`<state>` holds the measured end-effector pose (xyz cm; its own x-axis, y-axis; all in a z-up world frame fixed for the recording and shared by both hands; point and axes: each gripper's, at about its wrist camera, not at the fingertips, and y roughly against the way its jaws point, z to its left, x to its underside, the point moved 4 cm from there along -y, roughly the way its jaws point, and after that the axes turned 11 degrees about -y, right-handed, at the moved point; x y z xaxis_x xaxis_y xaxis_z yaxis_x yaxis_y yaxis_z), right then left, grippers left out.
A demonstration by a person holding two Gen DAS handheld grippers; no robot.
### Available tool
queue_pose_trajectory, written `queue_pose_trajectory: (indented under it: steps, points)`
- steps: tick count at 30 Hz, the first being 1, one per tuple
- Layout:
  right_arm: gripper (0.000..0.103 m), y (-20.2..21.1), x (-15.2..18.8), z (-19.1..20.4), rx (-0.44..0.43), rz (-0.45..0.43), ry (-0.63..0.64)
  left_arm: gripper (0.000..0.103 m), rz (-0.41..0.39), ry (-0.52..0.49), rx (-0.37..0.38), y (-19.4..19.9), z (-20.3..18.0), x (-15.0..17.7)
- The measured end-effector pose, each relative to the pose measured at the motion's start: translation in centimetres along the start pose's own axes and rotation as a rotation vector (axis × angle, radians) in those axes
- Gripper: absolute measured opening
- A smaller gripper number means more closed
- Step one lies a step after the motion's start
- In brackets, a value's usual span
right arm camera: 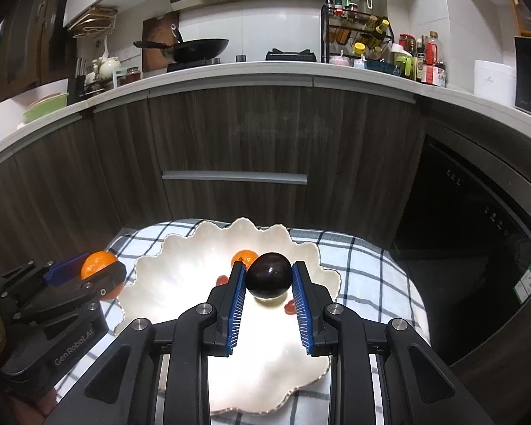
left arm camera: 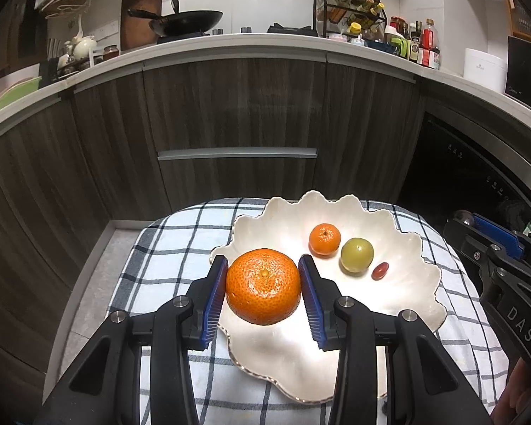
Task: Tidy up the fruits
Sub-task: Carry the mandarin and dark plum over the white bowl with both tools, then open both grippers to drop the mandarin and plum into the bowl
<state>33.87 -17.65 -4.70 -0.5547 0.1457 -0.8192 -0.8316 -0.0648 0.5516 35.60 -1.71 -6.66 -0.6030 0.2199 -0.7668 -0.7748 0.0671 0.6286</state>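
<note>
My left gripper [left arm camera: 263,276] is shut on a large orange [left arm camera: 263,286], held over the near left part of a white scalloped plate [left arm camera: 286,364]. On the plate lie a small mandarin [left arm camera: 324,239], a green round fruit [left arm camera: 357,254] and a small red fruit [left arm camera: 380,271]. In the right wrist view my right gripper [right arm camera: 269,278] is shut on a dark purple plum [right arm camera: 269,275] above the same plate [right arm camera: 166,283]. The mandarin [right arm camera: 243,258] and two small red fruits [right arm camera: 222,279] show partly behind the fingers. The left gripper [right arm camera: 88,276] with the orange [right arm camera: 97,264] appears at the plate's left edge.
The plate rests on a blue-and-white checked cloth [left arm camera: 170,248] covering a small table. Dark wood cabinets [left arm camera: 237,113] stand close behind, under a counter with a wok [left arm camera: 189,21] and a spice rack [left arm camera: 350,10]. A black appliance [left arm camera: 470,173] is at the right.
</note>
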Motion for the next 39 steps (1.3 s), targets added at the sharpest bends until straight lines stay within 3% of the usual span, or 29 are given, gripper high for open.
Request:
queue_pose_trajectory:
  steps: [19,20,22,25,30,34,39]
  points:
    - [0.028,-3.2,1.1,-0.2,0.019,0.077,0.007,0.044,0.075,-0.005,0.028,-3.1,-0.4,1.3]
    - [0.028,-3.2,1.1,-0.2,0.021,0.078,0.01,0.046,0.076,-0.006,0.028,-3.1,-0.4,1.4]
    - [0.029,-3.2,1.2,-0.2,0.02,0.082,0.01,0.061,0.061,-0.005,0.013,-2.8,-0.3,1.3]
    - [0.03,-3.2,1.3,-0.3,0.023,0.093,0.011,0.069,0.035,0.002,-0.01,-2.1,0.0,1.0]
    - [0.063,-2.2,0.7,-0.5,0.044,0.051,-0.003,0.082,0.016,-0.002,-0.037,-1.2,0.4,0.6]
    - [0.072,-1.4,0.4,-0.5,0.054,0.029,-0.006,0.093,-0.003,0.003,-0.052,-0.3,0.7,0.3]
    - [0.075,-0.5,0.0,-0.4,0.055,0.012,-0.009,0.096,-0.019,0.005,-0.066,0.9,0.9,0.0]
